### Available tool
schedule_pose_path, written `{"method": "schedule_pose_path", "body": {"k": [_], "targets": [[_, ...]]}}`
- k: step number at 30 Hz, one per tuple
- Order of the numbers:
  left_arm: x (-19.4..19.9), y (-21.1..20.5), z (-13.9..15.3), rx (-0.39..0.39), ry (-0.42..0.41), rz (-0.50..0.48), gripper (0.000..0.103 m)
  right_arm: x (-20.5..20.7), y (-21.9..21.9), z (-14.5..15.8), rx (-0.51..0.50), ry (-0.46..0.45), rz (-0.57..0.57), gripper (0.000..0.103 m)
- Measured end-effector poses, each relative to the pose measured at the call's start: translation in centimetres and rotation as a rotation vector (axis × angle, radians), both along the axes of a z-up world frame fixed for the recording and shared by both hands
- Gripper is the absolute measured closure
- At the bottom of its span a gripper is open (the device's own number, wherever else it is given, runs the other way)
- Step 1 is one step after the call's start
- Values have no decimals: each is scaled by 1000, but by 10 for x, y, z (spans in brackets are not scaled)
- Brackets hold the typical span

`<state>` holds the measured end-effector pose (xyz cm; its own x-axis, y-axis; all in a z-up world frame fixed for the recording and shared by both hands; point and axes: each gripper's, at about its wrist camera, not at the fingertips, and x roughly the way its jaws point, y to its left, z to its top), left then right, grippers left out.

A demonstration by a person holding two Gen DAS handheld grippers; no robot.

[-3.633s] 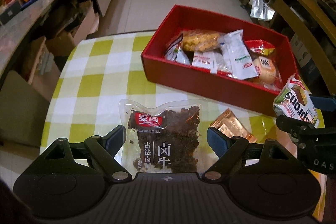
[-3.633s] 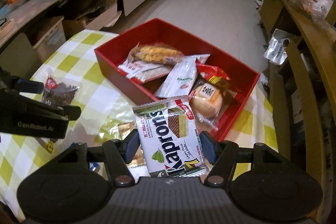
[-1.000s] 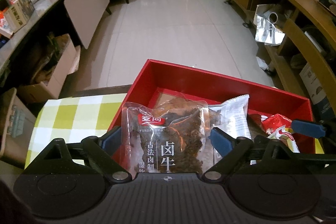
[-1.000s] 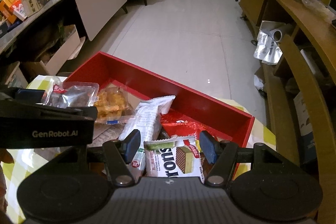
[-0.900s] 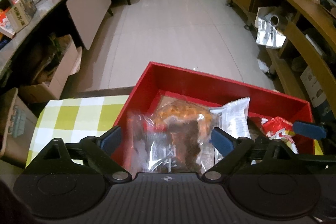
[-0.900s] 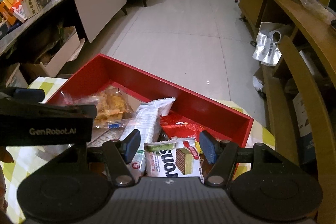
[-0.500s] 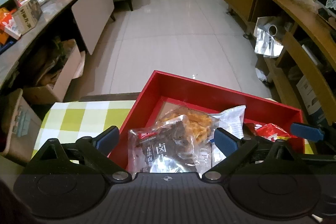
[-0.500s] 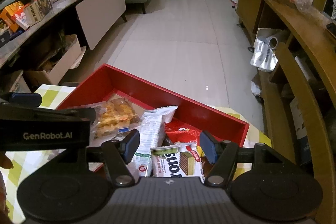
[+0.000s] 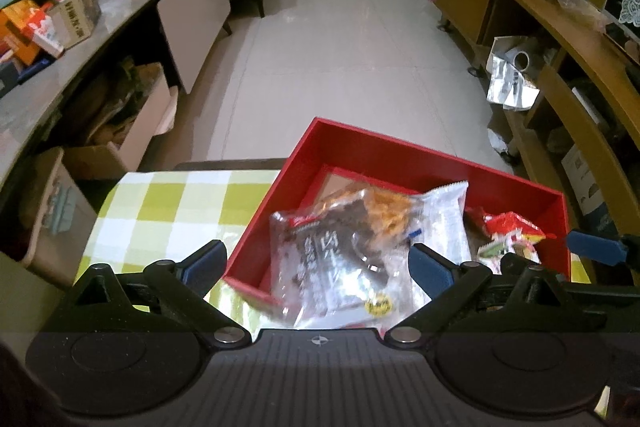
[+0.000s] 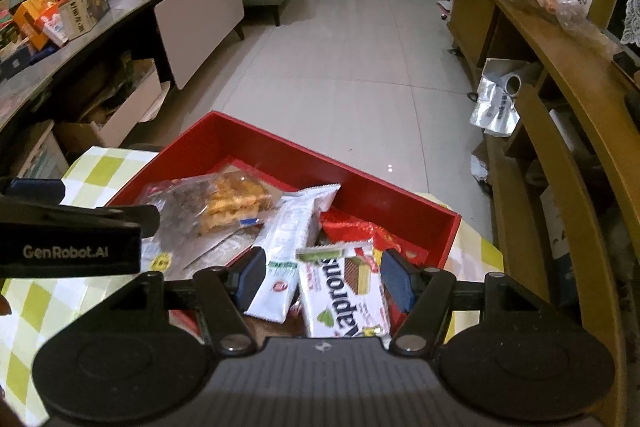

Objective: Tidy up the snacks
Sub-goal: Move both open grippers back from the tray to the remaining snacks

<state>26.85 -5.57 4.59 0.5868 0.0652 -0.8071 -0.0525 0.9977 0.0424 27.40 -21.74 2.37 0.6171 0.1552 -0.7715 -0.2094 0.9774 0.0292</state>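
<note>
A red box (image 9: 400, 155) (image 10: 280, 151) holds several snack packs. My left gripper (image 9: 316, 263) is open above the box's near left corner; the clear pack of dark beef jerky (image 9: 332, 263) lies loose below it, partly over the box's near wall. My right gripper (image 10: 320, 279) is open, and the Kaprons wafer pack (image 10: 344, 291) lies between its fingers, resting on the other packs in the box. A white pack (image 10: 296, 243), a fried snack bag (image 10: 232, 203) and a red pack (image 10: 356, 227) lie in the box too.
The box stands on a yellow-green checked tablecloth (image 9: 172, 203) at the table's far edge. Beyond lies tiled floor (image 9: 340, 59). A cluttered counter (image 9: 60, 27) runs on the left, wooden shelving (image 9: 560, 39) on the right. The left gripper's body (image 10: 68, 239) shows at left in the right wrist view.
Both grippers carried their packs from the table to over the box and opened. The jerky pack and the wafer pack dropped into the box. Both grippers have pulled back and up a little.
</note>
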Motion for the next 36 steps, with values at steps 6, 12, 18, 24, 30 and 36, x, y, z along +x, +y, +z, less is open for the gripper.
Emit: {"method": "schedule_pose_path", "body": {"k": [6,12,18,24,30,36], "targets": [[-20,9,-1,-13,18,6,4,-23,12,2,-15,11,48,32],[-50,21,-13,-7,69,0,4,-48,20,-8,-36,54,103,28],[-85,29,-28,-15,142,-16,4,-68,24,-19,-38,111,138,28],[-114,25,-51,-14,234,-48,4,-80,31,-25,-44,142,175,28],[-131,16,-78,-2,323,-64,4,-86,42,-34,-52,176,223,28],[-130,10,-97,2,376,-73,4,-85,44,-44,-51,216,236,28]]}}
